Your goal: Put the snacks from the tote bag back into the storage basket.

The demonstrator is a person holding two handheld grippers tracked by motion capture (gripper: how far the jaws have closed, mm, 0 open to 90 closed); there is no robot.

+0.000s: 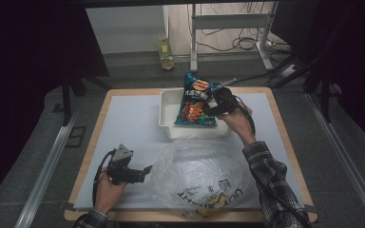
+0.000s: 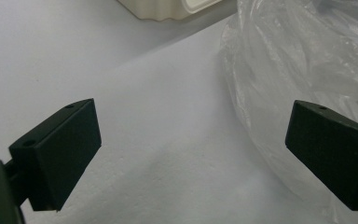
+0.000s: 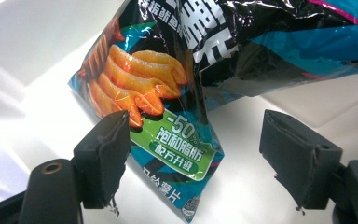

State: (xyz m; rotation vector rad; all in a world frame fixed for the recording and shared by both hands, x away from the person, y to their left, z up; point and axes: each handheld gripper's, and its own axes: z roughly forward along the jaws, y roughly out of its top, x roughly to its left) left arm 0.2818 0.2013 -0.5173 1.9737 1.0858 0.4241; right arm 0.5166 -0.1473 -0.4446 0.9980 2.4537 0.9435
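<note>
High view: a chip bag (image 1: 196, 100) leans in a white tray (image 1: 167, 114) at the far middle of the bench (image 1: 123, 123). The right gripper (image 1: 214, 105) sits at the bag's right edge, probably having just set it there. The left gripper (image 1: 142, 173) rests beside a clear plastic bag (image 1: 202, 173), perhaps to steady it; contact cannot be made out.

Left gripper view: its fingers (image 2: 60, 149) are spread wide with nothing between them; the plastic bag (image 2: 298, 60) lies behind the right-hand one, its far side cut off.

Right gripper view: its fingers (image 3: 105, 154) stand apart, clear of the chip bag (image 3: 168, 135), whose lower corner hangs between them over the tray (image 3: 37, 74). The bag's top is cut off.
</note>
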